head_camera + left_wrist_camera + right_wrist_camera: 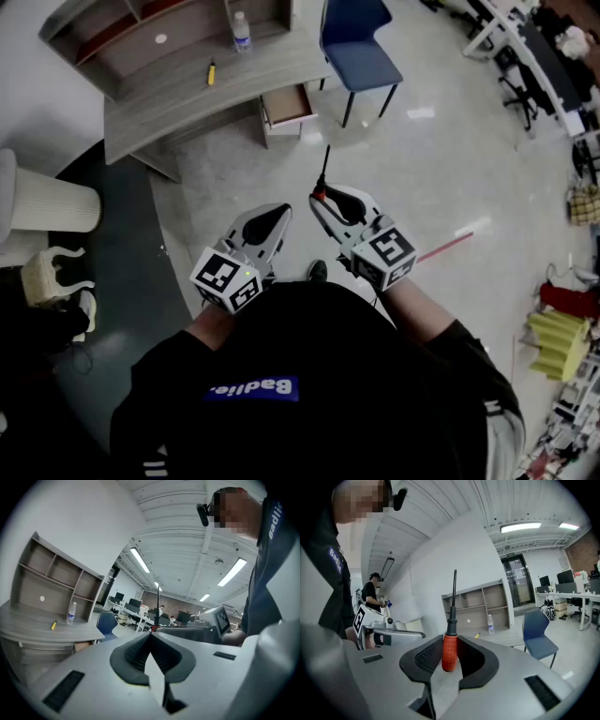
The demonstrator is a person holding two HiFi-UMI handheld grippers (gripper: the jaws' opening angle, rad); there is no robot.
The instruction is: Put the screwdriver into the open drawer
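The screwdriver [449,651] is held by its red handle in the right tool [319,201]. The left tool [279,214] is closed and empty. The open drawer [288,105], far ahead under the worktop [187,105], is not yet reached.

A shelf unit [141,37] is sitting at the back of the desk [187,108], a bottle [242,33] and a small marker [211,73] lying on the desk's top. The open drawer [289,105] is jutting from the desk's right end, and a chair [356,52] is standing just right of the desk. The left gripper [279,214] and the right gripper [325,200], which is carrying the screwdriver [322,173], are hovering well in front of the desk.
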